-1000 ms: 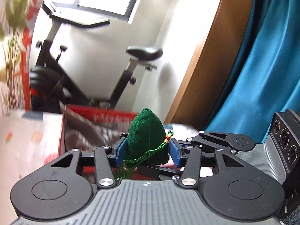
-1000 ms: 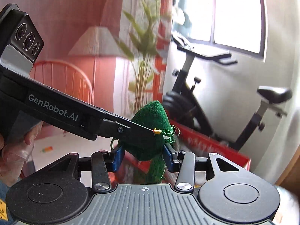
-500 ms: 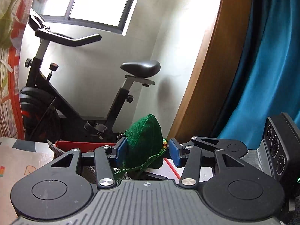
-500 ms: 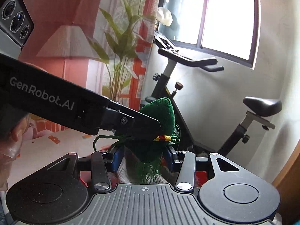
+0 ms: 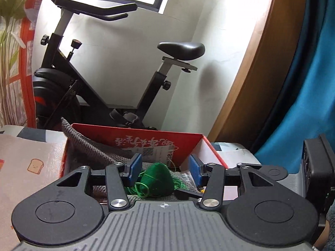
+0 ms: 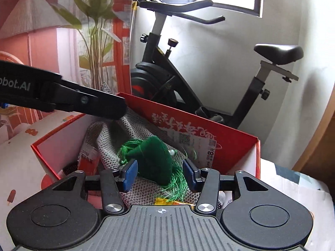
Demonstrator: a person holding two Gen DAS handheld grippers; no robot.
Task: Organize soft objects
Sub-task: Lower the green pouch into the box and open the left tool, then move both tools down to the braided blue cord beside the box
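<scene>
Fuzzy green cloth pouch (image 6: 153, 159) with silky thread tassels, on coarse grey knit (image 6: 134, 133), inside glossy red cardboard box (image 6: 236, 138); matt black plastic gripper bodies.

Green tasselled pouch (image 6: 153, 161) lies tilted (on grey knit (image 6: 136, 129)) inside red box (image 6: 234, 138).

both wrist views near, sharing red box (image 5: 146, 141)
</scene>
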